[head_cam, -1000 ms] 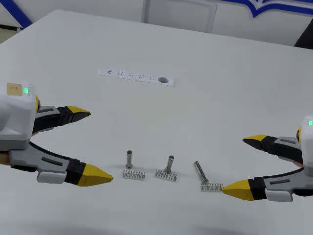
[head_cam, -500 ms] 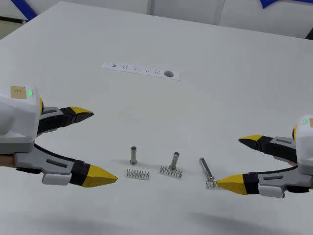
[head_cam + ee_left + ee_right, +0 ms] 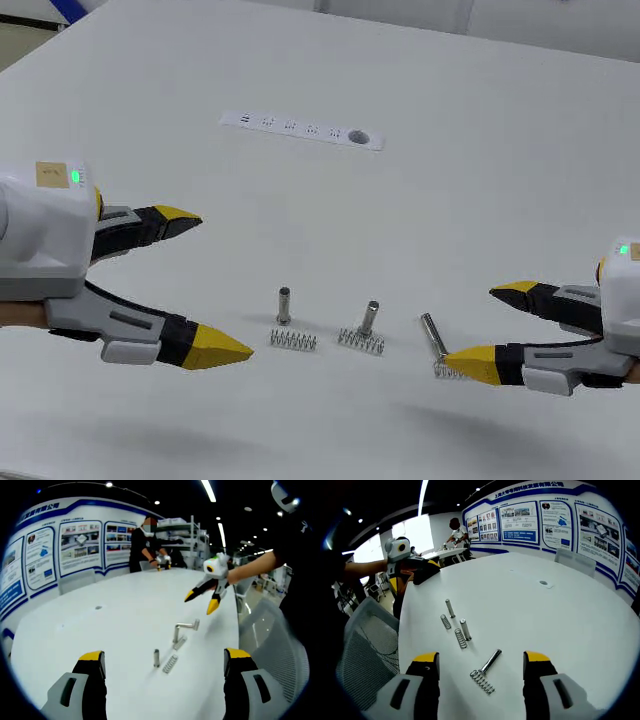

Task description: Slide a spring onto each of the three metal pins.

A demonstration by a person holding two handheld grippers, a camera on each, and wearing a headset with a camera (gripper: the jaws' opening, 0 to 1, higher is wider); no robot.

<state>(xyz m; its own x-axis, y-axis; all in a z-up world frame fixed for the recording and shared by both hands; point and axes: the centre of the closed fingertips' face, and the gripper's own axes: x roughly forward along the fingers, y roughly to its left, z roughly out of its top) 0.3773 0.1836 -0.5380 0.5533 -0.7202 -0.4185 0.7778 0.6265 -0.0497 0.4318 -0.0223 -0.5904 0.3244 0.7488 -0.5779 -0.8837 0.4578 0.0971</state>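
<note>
Three short metal pins and three coil springs lie in a row on the white table. The left pin (image 3: 284, 304) and middle pin (image 3: 369, 317) stand upright, with a spring (image 3: 293, 341) and a spring (image 3: 361, 343) lying in front of them. The right pin (image 3: 434, 335) lies flat, and its spring (image 3: 447, 371) is at its head. My right gripper (image 3: 478, 324) is open, its lower fingertip over that spring, which lies between its jaws (image 3: 481, 681). My left gripper (image 3: 210, 282) is open and holds nothing, left of the row.
A white socket strip (image 3: 300, 130) lies flat farther back on the table (image 3: 480, 180). People stand at another table (image 3: 150, 545) in the background. A mesh chair (image 3: 365, 645) stands by the table edge.
My right gripper has moved left until its lower tip overlaps the rightmost spring, and its jaws look closer together. The left gripper holds its place. The head camera has shifted.
</note>
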